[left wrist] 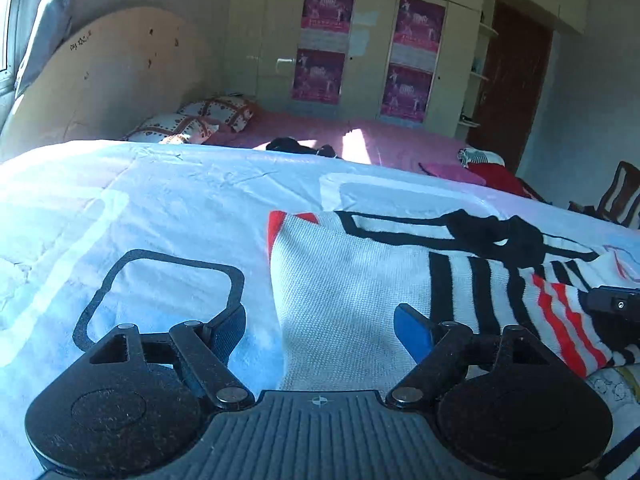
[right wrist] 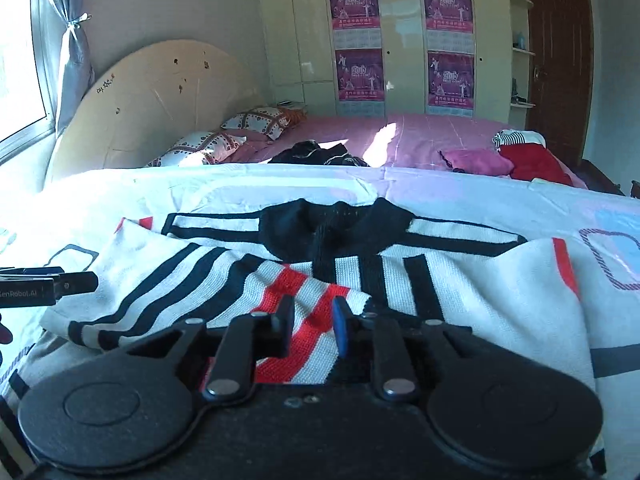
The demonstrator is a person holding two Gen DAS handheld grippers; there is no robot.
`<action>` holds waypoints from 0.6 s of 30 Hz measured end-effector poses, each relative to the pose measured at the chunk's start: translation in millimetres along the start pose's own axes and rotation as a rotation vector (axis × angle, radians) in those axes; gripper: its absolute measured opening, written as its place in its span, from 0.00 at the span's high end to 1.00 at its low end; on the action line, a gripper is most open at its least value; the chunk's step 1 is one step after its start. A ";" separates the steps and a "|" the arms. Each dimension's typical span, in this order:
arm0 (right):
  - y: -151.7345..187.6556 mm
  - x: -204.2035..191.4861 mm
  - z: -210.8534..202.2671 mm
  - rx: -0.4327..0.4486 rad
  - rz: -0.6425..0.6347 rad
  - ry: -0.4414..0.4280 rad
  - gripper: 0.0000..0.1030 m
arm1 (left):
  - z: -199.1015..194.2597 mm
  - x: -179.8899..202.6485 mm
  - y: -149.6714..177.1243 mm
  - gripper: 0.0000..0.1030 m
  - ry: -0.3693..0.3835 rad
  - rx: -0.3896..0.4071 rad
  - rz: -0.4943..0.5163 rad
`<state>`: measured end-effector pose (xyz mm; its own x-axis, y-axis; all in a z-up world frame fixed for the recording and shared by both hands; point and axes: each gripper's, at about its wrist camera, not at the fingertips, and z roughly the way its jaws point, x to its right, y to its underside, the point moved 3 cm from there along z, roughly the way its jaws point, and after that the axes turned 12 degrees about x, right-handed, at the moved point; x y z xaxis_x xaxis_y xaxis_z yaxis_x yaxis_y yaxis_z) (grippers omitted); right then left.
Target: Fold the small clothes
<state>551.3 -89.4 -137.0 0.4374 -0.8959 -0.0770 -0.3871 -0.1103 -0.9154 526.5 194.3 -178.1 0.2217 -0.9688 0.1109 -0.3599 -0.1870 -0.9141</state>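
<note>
A white knit sweater (left wrist: 352, 292) with black and red stripes and a black collar lies on the white patterned bed cover (left wrist: 160, 200). My left gripper (left wrist: 320, 328) is open, its fingers astride the sweater's left edge. In the right wrist view the sweater (right wrist: 460, 280) is spread wide, with a striped sleeve folded across its front. My right gripper (right wrist: 312, 320) has its jaws partly closed with a narrow gap, and the red-striped sleeve cuff (right wrist: 308, 304) lies between them. The right gripper's tip shows in the left wrist view (left wrist: 612, 304); the left gripper shows in the right wrist view (right wrist: 52, 284).
Beyond the cover lies a pink bed (right wrist: 420, 136) with pillows (right wrist: 256, 120), a dark garment (right wrist: 316, 154), and pink and red clothes (right wrist: 524, 160). A headboard (right wrist: 152, 100), a wardrobe with posters (right wrist: 400, 40) and a brown door (right wrist: 560, 60) stand behind.
</note>
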 end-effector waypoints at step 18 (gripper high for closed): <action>22.0 27.1 -1.4 -0.086 -0.057 0.134 0.81 | -3.3 38.2 27.7 0.18 -0.014 -0.043 0.133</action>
<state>553.4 -116.7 -158.6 0.3509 -0.9359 0.0328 -0.4354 -0.1941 -0.8791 522.0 151.5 -197.9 0.1820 -0.9832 -0.0157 -0.4256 -0.0644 -0.9026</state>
